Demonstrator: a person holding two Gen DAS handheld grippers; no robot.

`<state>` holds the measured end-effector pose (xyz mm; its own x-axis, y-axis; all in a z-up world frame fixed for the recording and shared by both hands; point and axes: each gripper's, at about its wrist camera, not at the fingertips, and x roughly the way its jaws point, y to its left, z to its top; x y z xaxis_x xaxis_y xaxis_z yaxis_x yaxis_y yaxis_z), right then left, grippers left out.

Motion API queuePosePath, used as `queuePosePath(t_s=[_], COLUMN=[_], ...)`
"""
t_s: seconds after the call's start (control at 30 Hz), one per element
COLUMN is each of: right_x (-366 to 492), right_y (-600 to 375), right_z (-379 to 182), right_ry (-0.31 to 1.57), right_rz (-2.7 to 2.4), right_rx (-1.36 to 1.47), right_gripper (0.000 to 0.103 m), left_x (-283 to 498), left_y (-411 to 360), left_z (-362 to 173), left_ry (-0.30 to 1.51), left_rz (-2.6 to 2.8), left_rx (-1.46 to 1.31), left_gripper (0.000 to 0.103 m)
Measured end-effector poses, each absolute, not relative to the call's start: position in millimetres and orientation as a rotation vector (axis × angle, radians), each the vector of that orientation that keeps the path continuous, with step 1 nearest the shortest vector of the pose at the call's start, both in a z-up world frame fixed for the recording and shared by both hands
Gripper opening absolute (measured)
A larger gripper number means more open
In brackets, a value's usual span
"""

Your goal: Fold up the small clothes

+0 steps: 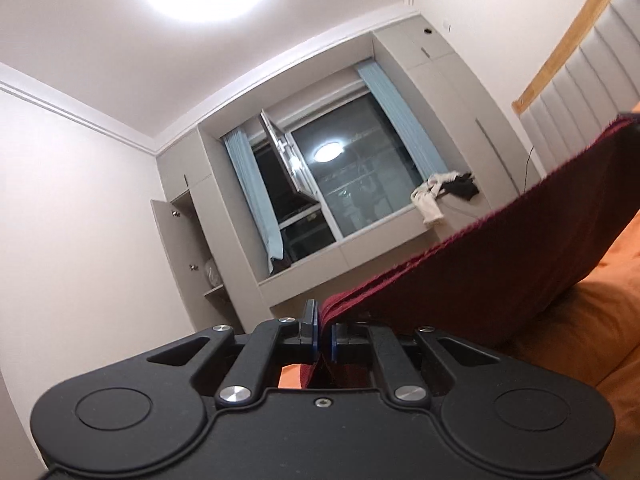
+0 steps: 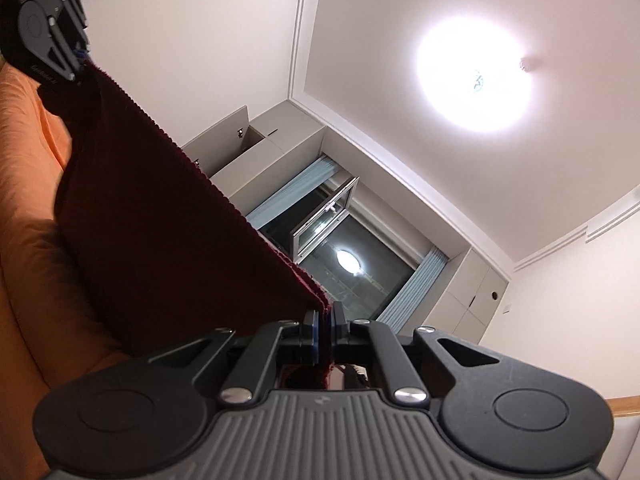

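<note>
The dark red knitted garment (image 1: 500, 256) hangs in the air above the orange bed cover (image 1: 592, 320), stretched between the two claws by one straight ribbed edge. The left claw (image 1: 324, 340) is pinched tight on one corner of that edge, the cloth bunched between its blue pads, and the edge runs away to the far right of its view. The right claw (image 2: 325, 336) is likewise clamped narrow on the other corner; in its view the garment (image 2: 160, 240) slopes off to the far left, where the left claw (image 2: 78, 62) shows holding its end. Both claws point somewhat upward, toward the ceiling lamp (image 2: 474, 80) and the dark window (image 1: 344, 184). A small heap of other clothes (image 1: 440, 192) lies on the window ledge, well apart.

The step in hand looks like the lift-and-spread: the piece is held up taut by two corners, its body hanging down toward the bed. How much of the lower part touches the cover cannot be told.

The next move likely calls for carrying both corners together, level and with even tension, so the hanging body lays down flat or doubles over itself. The grips must stay firm until the edge rests on the bed; slack on one side would skew the fold.
</note>
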<state>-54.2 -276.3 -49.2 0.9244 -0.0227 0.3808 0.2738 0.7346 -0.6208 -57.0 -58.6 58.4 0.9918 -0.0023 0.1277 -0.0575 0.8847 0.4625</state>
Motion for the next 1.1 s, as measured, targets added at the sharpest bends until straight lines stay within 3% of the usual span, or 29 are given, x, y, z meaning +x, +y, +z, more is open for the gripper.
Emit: queuePosePath(t_s=[0.33,0.67,1.1], right_x=[-41.2,117.4,238.7], right_y=[-277.1,-280.9,-288.2], right_z=[-42.2,-13.9,-46.9], right_ry=[-0.354,-0.250,0.004], right_rz=[-0.133,-0.079,0.011], right_rx=[-0.741,-0.756,-0.671], right_gripper=[0.005,0.005,0.005], left_x=[22.8,185.0,331.2], left_y=[-50.6,-42.1,-30.5], left_z=[86.4,109.3,80.4], left_ry=[-0.100,0.061,0.266], left_rz=[-0.013,-0.019,-0.006], left_rx=[0.382,0.311,0.280], left_gripper=[0.007,0.007,0.009])
